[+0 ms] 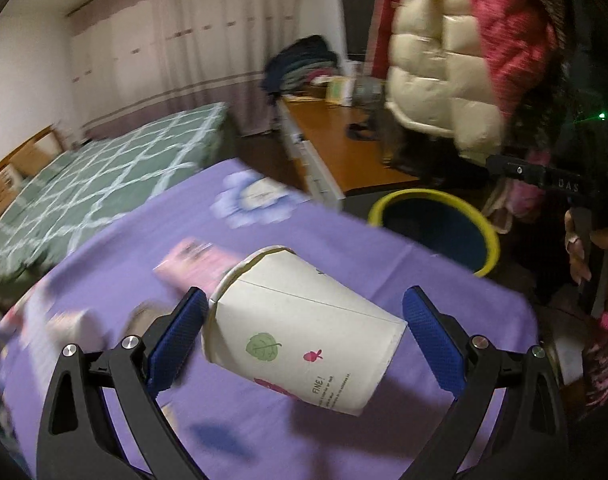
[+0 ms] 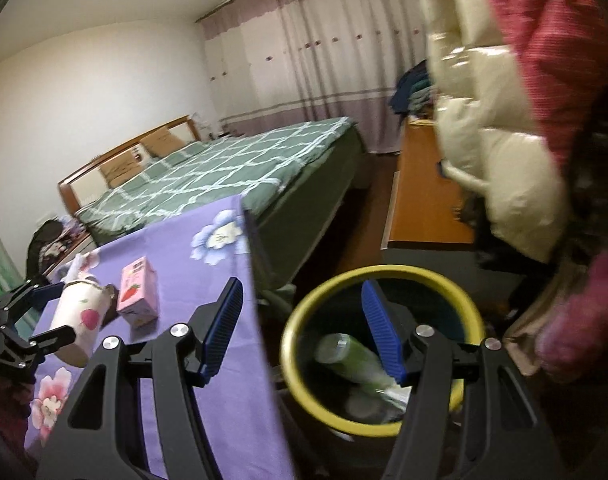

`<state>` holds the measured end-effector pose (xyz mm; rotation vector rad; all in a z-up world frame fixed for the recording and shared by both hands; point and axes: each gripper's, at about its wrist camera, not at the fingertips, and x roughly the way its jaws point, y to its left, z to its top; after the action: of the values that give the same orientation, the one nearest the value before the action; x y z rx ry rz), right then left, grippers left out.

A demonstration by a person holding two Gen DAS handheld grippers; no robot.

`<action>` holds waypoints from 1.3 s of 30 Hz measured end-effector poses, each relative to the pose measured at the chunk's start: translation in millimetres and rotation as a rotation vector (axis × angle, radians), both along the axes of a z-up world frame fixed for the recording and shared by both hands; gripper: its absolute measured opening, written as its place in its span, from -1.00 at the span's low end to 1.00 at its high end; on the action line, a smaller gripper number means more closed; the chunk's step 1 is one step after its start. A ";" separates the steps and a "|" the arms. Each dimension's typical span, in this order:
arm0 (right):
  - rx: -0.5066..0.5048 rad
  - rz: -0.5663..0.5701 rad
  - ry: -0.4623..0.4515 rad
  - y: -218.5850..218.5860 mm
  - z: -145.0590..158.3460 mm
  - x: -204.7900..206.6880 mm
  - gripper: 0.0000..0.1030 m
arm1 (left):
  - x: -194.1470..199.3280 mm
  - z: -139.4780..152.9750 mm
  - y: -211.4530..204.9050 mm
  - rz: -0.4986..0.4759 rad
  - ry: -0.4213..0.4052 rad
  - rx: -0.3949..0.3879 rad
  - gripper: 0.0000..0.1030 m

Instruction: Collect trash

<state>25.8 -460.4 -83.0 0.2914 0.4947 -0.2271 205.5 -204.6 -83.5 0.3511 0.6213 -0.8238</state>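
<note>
A white paper cup (image 1: pixel 304 328) printed with a leaf and fruit lies sideways between my left gripper's (image 1: pixel 305 300) blue pads, held up above the purple flowered tablecloth (image 1: pixel 343 236). The right wrist view shows the same cup (image 2: pixel 78 312) in that gripper at the far left. A pink strawberry carton (image 2: pixel 138 292) stands on the cloth behind it. My right gripper (image 2: pixel 302 286) is open and empty, hanging over the yellow-rimmed bin (image 2: pixel 290 332) beside the table. A green bottle (image 2: pixel 347 356) and other scraps lie in the bin.
The bin (image 1: pixel 489 236) stands on the floor off the table's right edge. A person's hand (image 1: pixel 579 248) and puffy cream-and-red jacket (image 1: pixel 455 60) are close on the right. A green checked bed (image 2: pixel 232 168) and a wooden desk (image 2: pixel 419 192) lie beyond.
</note>
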 end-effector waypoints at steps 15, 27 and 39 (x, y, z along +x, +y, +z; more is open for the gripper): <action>-0.050 -0.240 0.043 -69.8 -4.9 -78.8 0.15 | -12.9 -30.9 -228.5 -0.290 0.033 0.063 0.88; -0.058 -0.255 0.041 -66.5 -2.0 -71.7 0.15 | 7.4 -48.7 -232.8 -0.190 0.109 0.069 0.90; -0.099 -0.311 0.023 -54.1 19.0 -90.2 0.15 | 22.6 -47.1 -251.5 -0.189 0.148 0.023 0.90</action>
<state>-64.4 -514.6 -64.0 0.2688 0.4578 -0.5564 228.1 -456.1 -130.6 0.3762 0.7440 -1.0308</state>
